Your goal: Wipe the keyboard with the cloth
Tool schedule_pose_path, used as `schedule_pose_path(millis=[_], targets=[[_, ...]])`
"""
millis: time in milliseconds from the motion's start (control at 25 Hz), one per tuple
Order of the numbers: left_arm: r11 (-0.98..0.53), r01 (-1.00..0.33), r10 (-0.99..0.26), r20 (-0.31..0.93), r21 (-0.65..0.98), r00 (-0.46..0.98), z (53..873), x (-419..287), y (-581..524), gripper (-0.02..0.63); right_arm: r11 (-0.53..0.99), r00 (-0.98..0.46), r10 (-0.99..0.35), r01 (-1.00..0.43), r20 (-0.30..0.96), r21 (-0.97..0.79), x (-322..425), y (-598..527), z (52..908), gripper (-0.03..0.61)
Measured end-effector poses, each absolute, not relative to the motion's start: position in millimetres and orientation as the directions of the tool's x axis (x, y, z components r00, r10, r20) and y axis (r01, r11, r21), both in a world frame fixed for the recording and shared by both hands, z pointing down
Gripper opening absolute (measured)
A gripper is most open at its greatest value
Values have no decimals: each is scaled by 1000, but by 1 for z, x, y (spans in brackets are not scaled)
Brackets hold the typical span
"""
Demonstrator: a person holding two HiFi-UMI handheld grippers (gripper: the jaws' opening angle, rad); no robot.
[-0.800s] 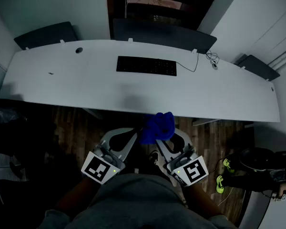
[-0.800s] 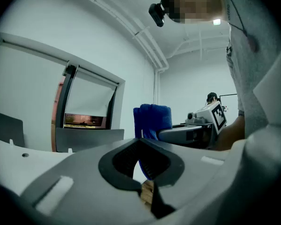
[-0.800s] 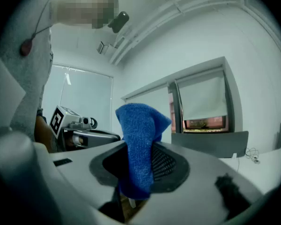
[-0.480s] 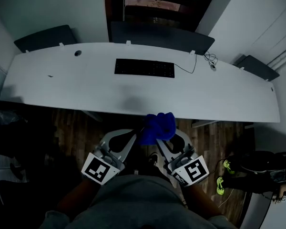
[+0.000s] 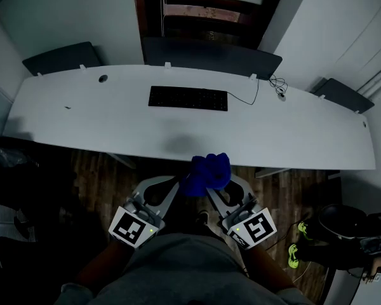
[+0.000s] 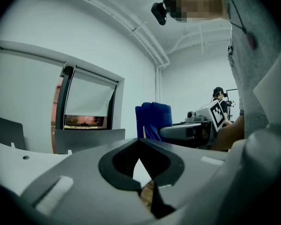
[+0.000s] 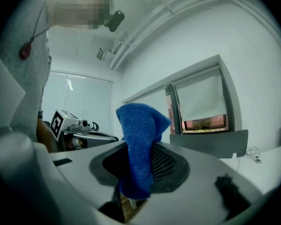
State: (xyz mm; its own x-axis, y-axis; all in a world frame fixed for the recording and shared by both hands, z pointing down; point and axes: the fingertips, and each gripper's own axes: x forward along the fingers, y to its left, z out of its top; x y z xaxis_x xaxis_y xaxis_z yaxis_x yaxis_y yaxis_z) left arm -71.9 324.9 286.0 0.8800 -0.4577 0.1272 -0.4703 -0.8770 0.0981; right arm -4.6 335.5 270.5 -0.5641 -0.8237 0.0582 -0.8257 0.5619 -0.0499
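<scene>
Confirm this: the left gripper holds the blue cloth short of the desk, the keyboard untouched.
No, the right gripper holds the blue cloth, as the right gripper view shows; the left gripper is shut on nothing. The rest stands: short of the desk, keyboard untouched.

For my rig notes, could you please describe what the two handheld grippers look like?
Both the left gripper and right gripper have light grey, rounded shells with black padding lining the jaws. Each carries a white cube with a black square marker and a small green light.

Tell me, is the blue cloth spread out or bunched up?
Bunched up: the blue cloth stands crumpled, pinched between the jaws of the right gripper.
</scene>
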Motion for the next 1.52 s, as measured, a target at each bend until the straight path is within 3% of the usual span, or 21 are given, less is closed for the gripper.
schedule_pose_path(millis=[760, 1520], targets=[[-813, -579, -567, 144, 58, 811, 292, -25, 317, 8, 640, -642, -766, -767, 35, -50, 51, 323, 278, 121], [-868, -491, -484, 99, 73, 870, 303, -59, 179, 8, 597, -597, -796, -801, 97, -31, 2, 190, 293, 121]])
